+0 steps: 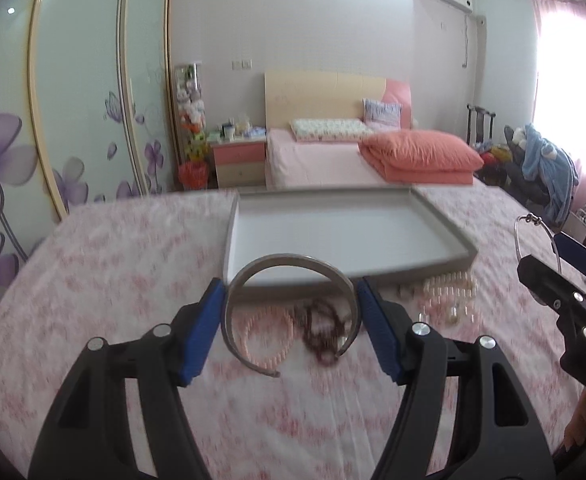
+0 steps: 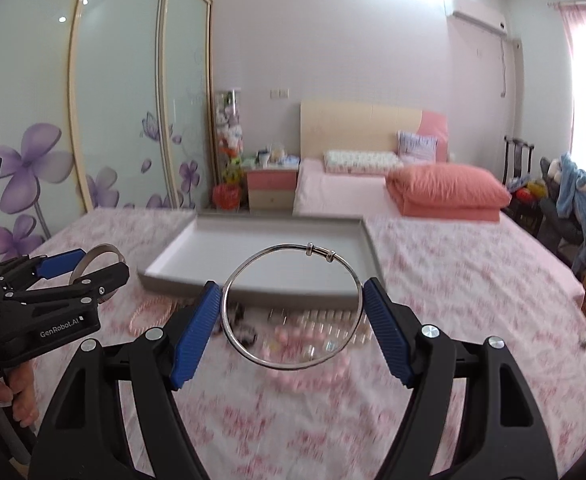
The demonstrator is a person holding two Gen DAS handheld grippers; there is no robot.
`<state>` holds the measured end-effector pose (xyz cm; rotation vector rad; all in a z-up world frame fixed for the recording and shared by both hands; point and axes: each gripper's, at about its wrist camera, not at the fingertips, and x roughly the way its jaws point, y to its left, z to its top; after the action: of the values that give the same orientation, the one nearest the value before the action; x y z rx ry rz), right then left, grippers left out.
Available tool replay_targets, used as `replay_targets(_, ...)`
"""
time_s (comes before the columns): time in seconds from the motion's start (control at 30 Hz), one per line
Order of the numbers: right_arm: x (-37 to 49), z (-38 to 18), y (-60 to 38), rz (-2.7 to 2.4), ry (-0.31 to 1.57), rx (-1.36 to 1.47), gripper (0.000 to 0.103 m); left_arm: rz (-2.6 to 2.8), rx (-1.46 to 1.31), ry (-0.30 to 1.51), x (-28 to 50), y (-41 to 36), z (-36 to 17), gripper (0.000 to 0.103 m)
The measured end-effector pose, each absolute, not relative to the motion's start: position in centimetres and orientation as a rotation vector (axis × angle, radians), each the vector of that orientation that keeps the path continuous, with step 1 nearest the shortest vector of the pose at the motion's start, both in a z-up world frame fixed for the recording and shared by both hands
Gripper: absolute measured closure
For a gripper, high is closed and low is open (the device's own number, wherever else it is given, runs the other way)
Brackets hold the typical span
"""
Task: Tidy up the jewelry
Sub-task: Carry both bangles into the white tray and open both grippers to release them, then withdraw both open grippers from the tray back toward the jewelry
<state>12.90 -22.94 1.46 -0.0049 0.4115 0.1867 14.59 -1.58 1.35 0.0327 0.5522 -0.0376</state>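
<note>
"Above the pink floral bedspread [image 1: 93,300], what do the left tongs [image 1: 291,316] hold?"

"A wide open-ended grey metal cuff bangle [image 1: 289,264], pinched across its width between half-spread pads. The right tongs [image 2: 293,316] likewise clamp a thin silver wire bangle [image 2: 291,304]."

"Destination?"

"Judged to be the shallow grey rectangular tray [image 1: 433,220] just beyond. Advise carrying both level over its rim, lowering close, and releasing well apart to avoid tangling."
</note>
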Motion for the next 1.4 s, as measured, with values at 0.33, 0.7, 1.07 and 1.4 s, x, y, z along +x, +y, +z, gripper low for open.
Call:
replay_targets(0.33,19.4,4.3,-23.0,0.168,0.314,0.013,0.03,-0.024,0.021,0.458,22.0,-2.2,4.5,0.037)
replay_targets(0.7,28.4,0.4,-22.0,0.197,0.474,0.031,0.03,-0.023,-0.011,0.573,30.7,-2.1,0.9,0.037)
replay_targets(1.07,33.8,-3.3,-21.6,0.18,0.632,0.051,0.03,-0.014,-0.016,0.659,35.8,-1.5,-2.8,0.037)
replay_targets(1.4,33.9,-2.4,-23.7,0.201,0.636,0.146,0.023,-0.022,-0.03,0.684,37.0,-0.8,-2.8,0.036)
